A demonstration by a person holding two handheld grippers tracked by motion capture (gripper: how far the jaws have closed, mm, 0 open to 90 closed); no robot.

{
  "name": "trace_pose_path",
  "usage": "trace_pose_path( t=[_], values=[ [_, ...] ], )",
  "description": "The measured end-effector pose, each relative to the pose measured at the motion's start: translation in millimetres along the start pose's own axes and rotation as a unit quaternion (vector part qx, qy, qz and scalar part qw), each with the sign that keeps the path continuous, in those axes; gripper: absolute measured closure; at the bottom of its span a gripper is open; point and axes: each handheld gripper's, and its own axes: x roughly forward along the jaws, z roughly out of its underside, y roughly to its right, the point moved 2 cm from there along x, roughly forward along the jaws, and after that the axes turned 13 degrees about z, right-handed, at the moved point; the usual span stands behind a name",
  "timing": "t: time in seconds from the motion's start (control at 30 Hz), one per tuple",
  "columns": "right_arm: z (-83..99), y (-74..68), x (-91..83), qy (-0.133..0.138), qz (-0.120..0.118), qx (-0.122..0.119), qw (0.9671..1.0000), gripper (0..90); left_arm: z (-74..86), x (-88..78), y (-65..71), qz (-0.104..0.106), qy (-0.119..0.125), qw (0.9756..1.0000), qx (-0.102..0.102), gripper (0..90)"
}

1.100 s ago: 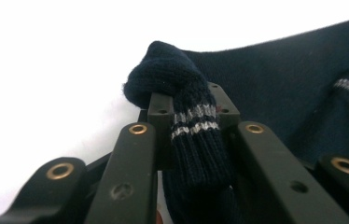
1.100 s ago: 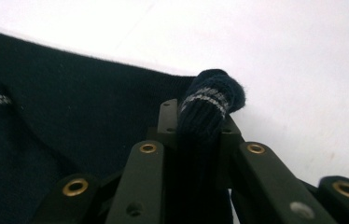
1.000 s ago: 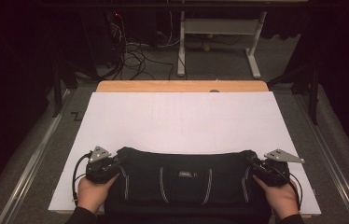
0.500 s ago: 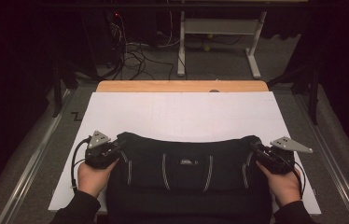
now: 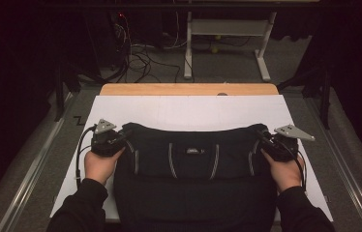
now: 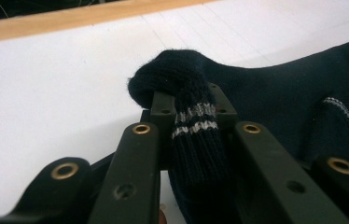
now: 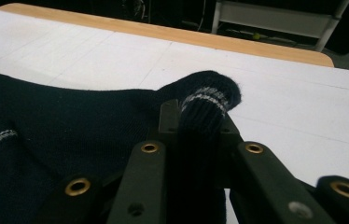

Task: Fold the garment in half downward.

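Observation:
A dark navy knitted garment (image 5: 193, 164) with thin grey stripes lies spread across the near half of the white table (image 5: 188, 113). My left gripper (image 5: 119, 136) is shut on the garment's far-left corner, a ribbed, striped fold of knit (image 6: 193, 112) bunched between the black jaws. My right gripper (image 5: 262, 135) is shut on the far-right corner, where the striped ribbing (image 7: 205, 105) pokes out past the jaw tips. Both corners are held just above the table. The garment's near part hangs over the table's front edge.
The white sheet covers a wooden tabletop whose bare strip (image 5: 188, 89) shows along the far edge. Beyond it are a white table frame (image 5: 227, 29) and tangled cables (image 5: 135, 53) on the dark floor. Metal rails (image 5: 29, 169) run along both sides.
Both grippers have moved away from me across the table, drawing the garment's far edge with them, so more of the garment lies on the white sheet.

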Motion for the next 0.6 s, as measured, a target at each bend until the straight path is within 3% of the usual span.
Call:
trace_pose_path(
  t=[0.2,0.4,0.6],
  values=[
    [-13.5,7.5,7.3,0.005,0.004,0.016,0.9999,80.1,-16.1,2.5,-8.4,-0.019,0.012,0.9997,0.005,74.4],
    [-31.3,9.7,11.5,0.022,0.016,-0.003,0.9996,80.1,-32.1,2.9,-11.8,-0.027,0.032,0.9991,0.004,74.3],
    [-53.9,10.6,19.1,0.032,0.025,-0.019,0.999,80.0,-44.1,5.5,-18.5,-0.037,0.033,0.9988,-0.004,74.2]
  ],
)
